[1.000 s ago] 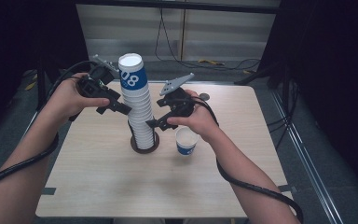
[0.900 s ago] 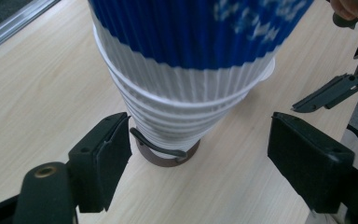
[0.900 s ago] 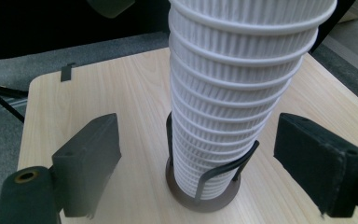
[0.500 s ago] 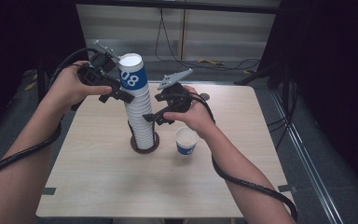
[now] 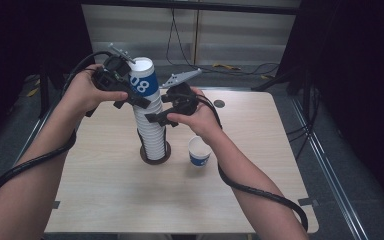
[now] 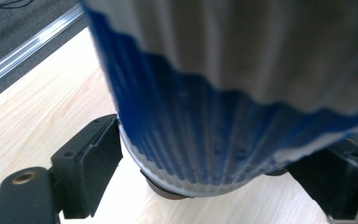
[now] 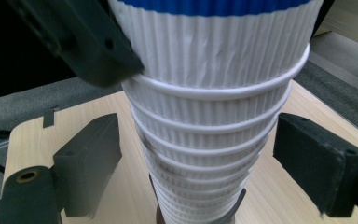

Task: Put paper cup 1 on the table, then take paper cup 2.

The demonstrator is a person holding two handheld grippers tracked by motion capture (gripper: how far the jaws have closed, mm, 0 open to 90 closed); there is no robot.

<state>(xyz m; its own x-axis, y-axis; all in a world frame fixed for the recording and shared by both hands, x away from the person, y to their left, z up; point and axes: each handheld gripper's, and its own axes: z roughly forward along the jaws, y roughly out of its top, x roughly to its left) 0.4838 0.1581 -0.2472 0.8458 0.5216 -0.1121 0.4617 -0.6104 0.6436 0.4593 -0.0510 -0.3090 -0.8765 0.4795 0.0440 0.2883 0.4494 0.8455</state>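
Fingers (image 6: pixel 91 170) of the left gripper (image 5: pixel 130 95) are set on either side of the top cup (image 5: pixel 143 82), which is seated upside down on the stack (image 5: pixel 151 131). In the left gripper view the left pad is seen at the cup's ribbed wall, close to its rim, while the right pad is seen just clear of it; these jaws have just been opening, with the cup between them, and no firm pinch is seen. The cup's blue band is crossed by the gripper in the high view.

Lower down, the stack is stood in a dark ring base (image 5: pixel 155 155) near the middle of the table (image 5: pixel 95 200). The right gripper (image 5: pixel 156 118) is held at the stack's right side, below the top cup. In the right gripper view its fingers (image 7: pixel 93 161) are spread wide, one on each side of the stack, and a gap is left at both pads, so nothing is gripped.

Further right, a single cup (image 5: pixel 199 151) is stood upright on the table, just beside the base and under the right hand (image 5: pixel 200 117).
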